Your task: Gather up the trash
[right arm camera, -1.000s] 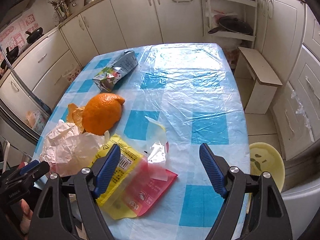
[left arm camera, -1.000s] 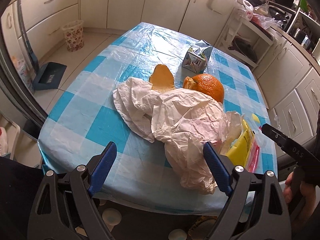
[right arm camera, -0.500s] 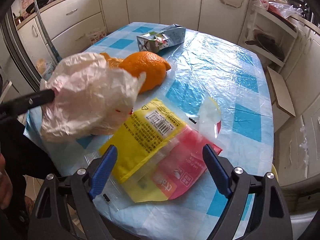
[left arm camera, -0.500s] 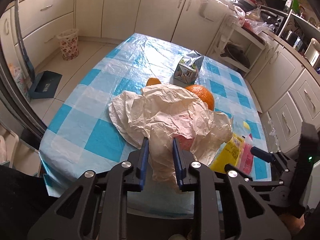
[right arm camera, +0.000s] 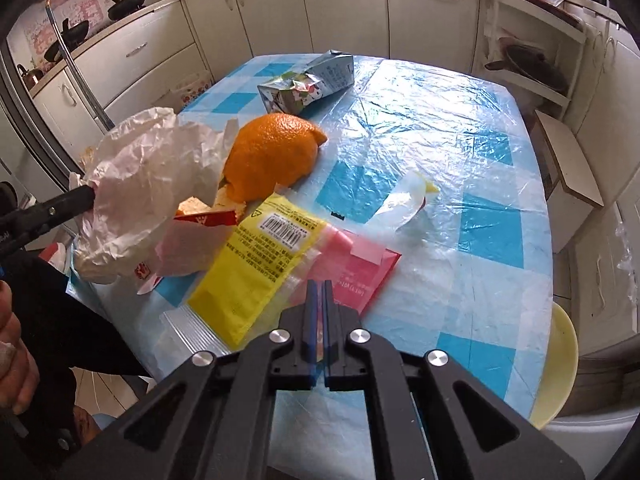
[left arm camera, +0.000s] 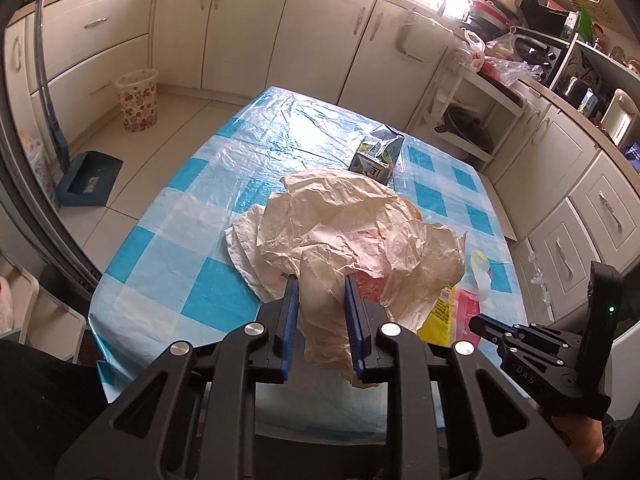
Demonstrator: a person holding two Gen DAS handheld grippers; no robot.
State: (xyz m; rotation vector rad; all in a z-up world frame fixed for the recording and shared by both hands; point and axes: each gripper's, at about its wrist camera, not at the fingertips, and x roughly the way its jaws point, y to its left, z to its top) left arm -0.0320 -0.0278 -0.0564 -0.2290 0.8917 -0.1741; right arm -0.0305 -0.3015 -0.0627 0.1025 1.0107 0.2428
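Note:
My left gripper (left arm camera: 320,300) is shut on a big crumpled beige paper (left arm camera: 360,224) and holds it a little above the blue-checked table (left arm camera: 180,240). In the right wrist view the same paper (right arm camera: 140,184) hangs from a left finger (right arm camera: 76,200). My right gripper (right arm camera: 320,292) is shut on the near edge of a yellow and pink plastic packet (right arm camera: 260,264) that lies flat. An orange peel (right arm camera: 272,156) and a flattened milk carton (right arm camera: 308,84) lie farther back. A clear plastic scrap (right arm camera: 404,200) lies right of the packet. A white paper towel (left arm camera: 244,240) shows under the paper.
A red and white paper piece (right arm camera: 200,220) lies beside the packet. On the floor stand a flowered waste bin (left arm camera: 136,100) and a blue dustpan (left arm camera: 88,180). A pale yellow bowl (right arm camera: 560,360) sits below the table's right edge, a wooden step (right arm camera: 572,168) beyond it.
The left jaws closed on the crumpled paper and raised it off the table. The right jaws, wide a moment ago, came together on the packet's edge.

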